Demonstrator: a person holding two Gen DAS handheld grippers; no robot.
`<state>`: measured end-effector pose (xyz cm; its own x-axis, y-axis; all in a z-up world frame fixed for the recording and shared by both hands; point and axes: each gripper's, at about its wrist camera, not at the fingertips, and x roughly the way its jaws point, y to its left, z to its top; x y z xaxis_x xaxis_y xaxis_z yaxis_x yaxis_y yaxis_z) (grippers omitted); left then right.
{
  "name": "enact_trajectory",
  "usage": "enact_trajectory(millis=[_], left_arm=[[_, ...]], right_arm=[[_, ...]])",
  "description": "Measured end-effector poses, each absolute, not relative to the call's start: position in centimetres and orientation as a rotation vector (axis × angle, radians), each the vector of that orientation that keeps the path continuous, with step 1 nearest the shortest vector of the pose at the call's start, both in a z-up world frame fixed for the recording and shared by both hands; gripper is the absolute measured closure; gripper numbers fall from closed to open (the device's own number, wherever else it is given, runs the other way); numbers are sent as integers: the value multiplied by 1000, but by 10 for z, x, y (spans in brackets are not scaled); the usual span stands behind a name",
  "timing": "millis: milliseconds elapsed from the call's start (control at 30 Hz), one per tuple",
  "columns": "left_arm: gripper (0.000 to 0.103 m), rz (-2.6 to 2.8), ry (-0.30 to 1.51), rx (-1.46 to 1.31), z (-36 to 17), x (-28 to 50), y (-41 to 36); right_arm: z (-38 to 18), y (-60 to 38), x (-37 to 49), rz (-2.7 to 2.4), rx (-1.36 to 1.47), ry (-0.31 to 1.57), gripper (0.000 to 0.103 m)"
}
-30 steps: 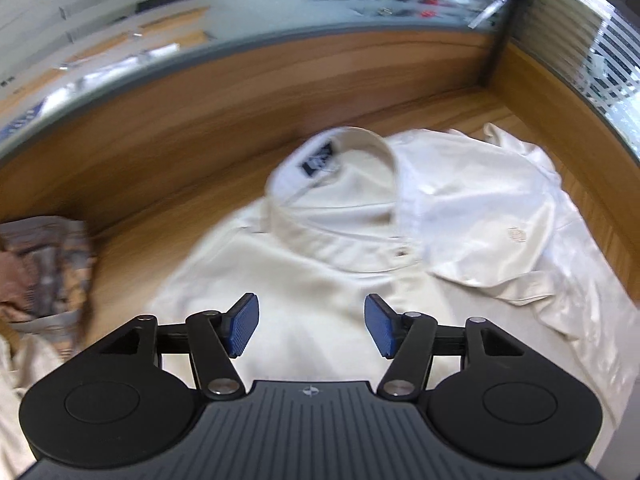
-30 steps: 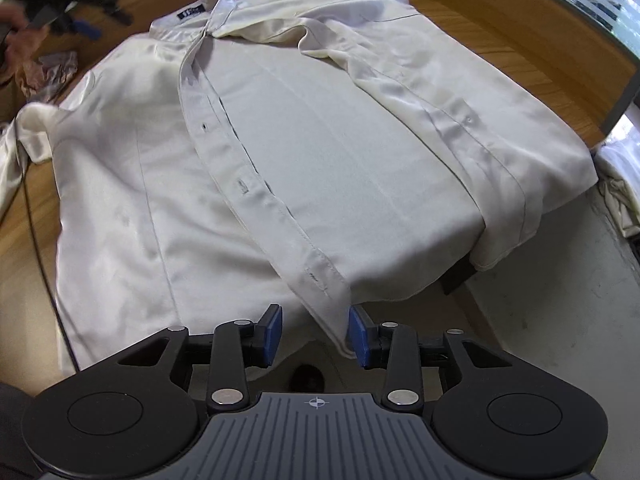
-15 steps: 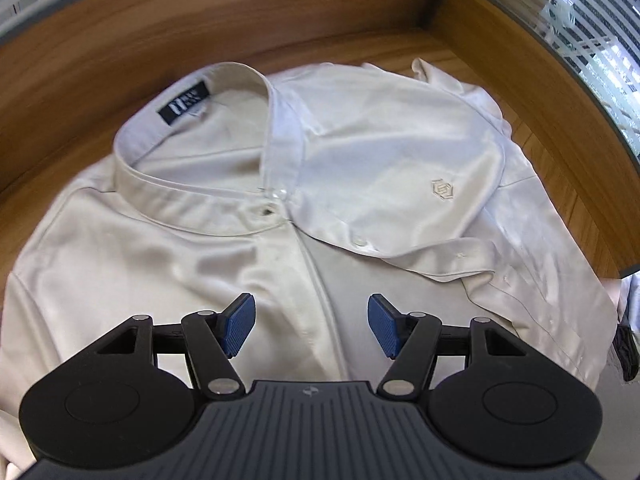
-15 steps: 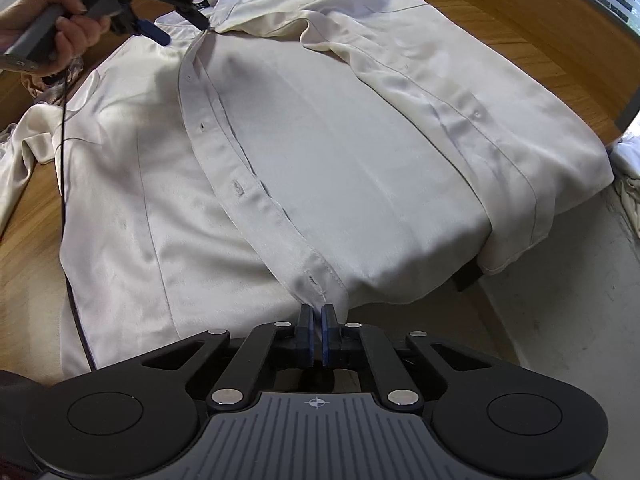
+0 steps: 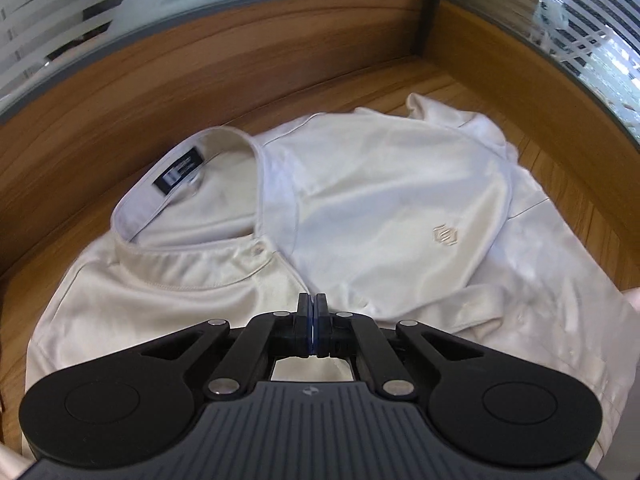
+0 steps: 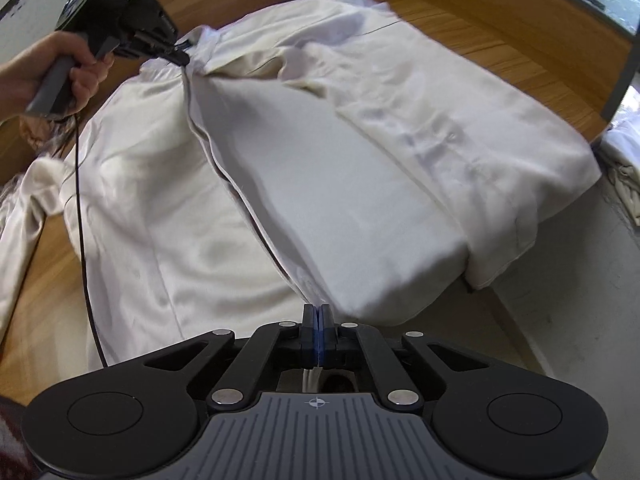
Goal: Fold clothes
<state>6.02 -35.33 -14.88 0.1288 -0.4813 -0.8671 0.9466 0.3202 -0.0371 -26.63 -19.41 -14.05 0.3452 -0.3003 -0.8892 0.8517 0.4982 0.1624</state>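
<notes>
Shirt (image 6: 320, 184) hem pinched in right tool (image 6: 316, 316); sleeve cut off.

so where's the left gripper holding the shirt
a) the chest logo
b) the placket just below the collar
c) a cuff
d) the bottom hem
b: in the right wrist view the left gripper is shut on the shirt at the top of its placket, right under the collar.

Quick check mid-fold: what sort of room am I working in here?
Probably an office or meeting room, not a home. The shirt lies on a wooden table set in a corner, enclosed by glass partitions with frosted stripes above wood panelling.
</notes>
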Motion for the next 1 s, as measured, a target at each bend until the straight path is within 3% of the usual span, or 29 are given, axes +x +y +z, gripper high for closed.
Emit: enact_trajectory(millis=[333, 400, 433, 467, 533, 1000], left_arm=[[102, -1180, 926, 626, -161, 47, -373], [90, -1198, 937, 631, -158, 48, -371], [73, -1215, 948, 627, -154, 49, -368], [62, -1231, 948, 623, -148, 51, -363], [55, -1260, 937, 616, -136, 53, -351], [41, -1322, 883, 767, -90, 99, -210]], right_arm=[[-147, -213, -268, -940, 633, 990, 101], [-148, -214, -269, -971, 602, 1013, 100], [-146, -214, -271, -977, 606, 1006, 100], [-144, -213, -274, -983, 614, 997, 99], [-139, -208, -279, -989, 644, 969, 99], [-111, -124, -276, -950, 742, 831, 98]])
